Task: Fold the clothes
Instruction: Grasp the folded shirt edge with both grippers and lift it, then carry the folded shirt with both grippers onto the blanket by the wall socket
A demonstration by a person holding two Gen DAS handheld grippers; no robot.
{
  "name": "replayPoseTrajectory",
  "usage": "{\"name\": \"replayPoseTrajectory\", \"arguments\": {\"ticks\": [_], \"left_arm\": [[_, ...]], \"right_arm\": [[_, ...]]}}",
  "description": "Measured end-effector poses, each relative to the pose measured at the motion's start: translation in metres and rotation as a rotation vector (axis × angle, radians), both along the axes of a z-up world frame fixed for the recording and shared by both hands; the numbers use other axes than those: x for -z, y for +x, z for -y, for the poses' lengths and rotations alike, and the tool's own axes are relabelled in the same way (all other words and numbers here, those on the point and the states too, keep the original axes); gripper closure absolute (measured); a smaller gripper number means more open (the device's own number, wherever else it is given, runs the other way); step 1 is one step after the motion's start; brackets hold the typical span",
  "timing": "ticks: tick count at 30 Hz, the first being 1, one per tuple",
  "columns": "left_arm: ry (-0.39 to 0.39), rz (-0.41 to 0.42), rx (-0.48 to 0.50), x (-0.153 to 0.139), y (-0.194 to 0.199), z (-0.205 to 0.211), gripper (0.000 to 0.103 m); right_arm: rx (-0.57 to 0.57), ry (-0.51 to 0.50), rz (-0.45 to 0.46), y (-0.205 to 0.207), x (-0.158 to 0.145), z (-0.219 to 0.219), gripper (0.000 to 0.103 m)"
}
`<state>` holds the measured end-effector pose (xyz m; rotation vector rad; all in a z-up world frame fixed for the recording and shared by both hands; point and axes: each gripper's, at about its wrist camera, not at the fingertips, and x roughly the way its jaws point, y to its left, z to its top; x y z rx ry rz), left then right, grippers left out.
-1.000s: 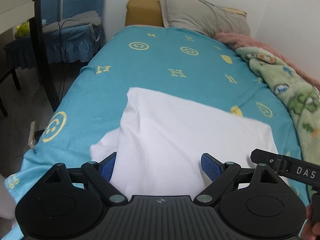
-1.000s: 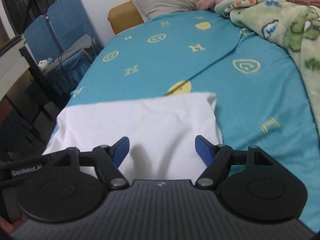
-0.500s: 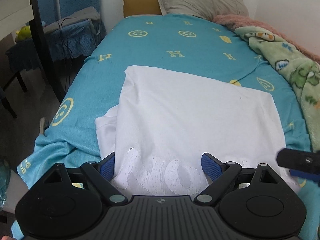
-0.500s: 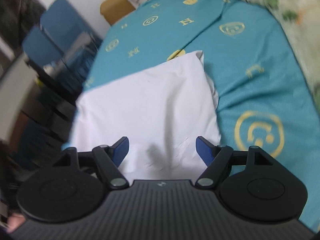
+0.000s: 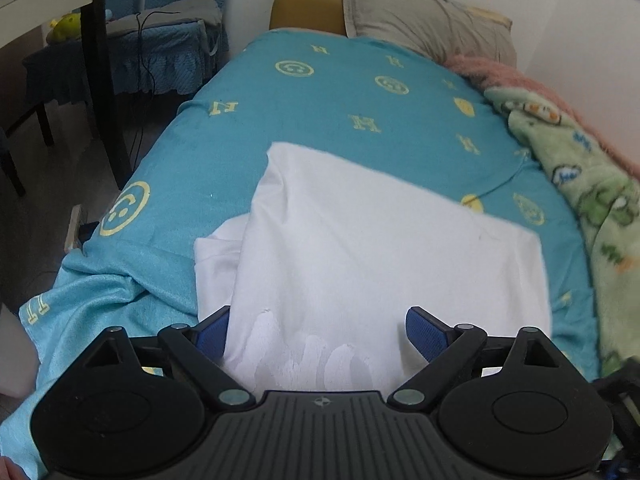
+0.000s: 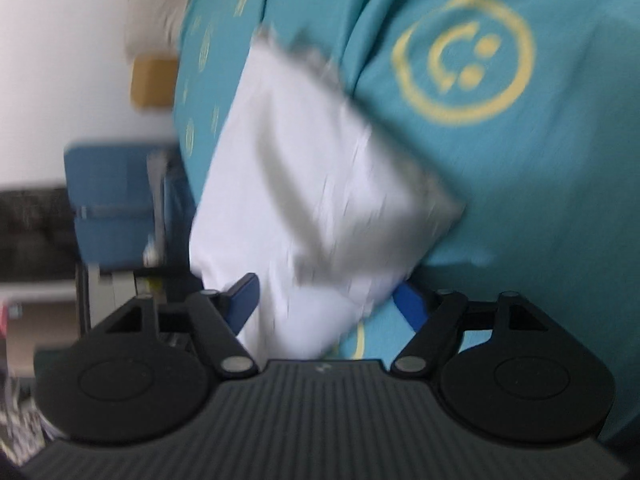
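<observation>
Okay, bed [image 5: 248, 152] carries white shirt [image 5: 380, 248], partly folded, long axis running left-right, sleeve sticking out near-left. Left gripper [image 5: 316, 332] jaws wide, over near hem. Right gripper [image 6: 324, 300] jaws wide, blurred, beside shirt's right end, probably nearer.

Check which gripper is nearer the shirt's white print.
Left. The left gripper is open right over the print; the right gripper, open, is at a plain shirt edge.

A white T-shirt [image 5: 360, 256] lies folded flat on the teal bedspread [image 5: 320, 100], one sleeve sticking out.
</observation>
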<state>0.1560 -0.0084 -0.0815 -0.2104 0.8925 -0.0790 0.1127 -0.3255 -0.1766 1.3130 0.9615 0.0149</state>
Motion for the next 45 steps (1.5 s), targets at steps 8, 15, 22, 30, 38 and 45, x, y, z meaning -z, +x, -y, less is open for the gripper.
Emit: {"name": "replayPoseTrajectory", "arguments": {"ticks": [8,15,22,30,38,45], "left_arm": [[-0.591,-0.053,0.134,-0.037,-0.034,-0.026,0.005],[-0.812,-0.327,0.094,0.029,-0.026,-0.004,0.003],[-0.889,-0.324,-0.221,0.072,-0.007,-0.046,0.008],[-0.952,-0.281,-0.344,0.077,-0.009,-0.067,0.051],[-0.925,-0.226,-0.268,0.057,0.009,-0.062,0.074],[-0.960,-0.200,-0.129,0.005,0.005,-0.035,0.077]], "right_arm": [[0.045,-0.074,0.038,-0.003,-0.009,-0.006,0.086],[0.057,-0.081,0.146,0.000,-0.031,-0.003,0.089],[0.085,-0.065,0.171,0.002,-0.032,0.005,0.090],[0.098,-0.080,0.202,0.000,-0.036,0.007,0.090],[0.118,-0.190,0.278,-0.014,-0.060,0.001,0.091],[0.155,-0.214,0.327,-0.058,-0.115,0.022,0.091]]}}
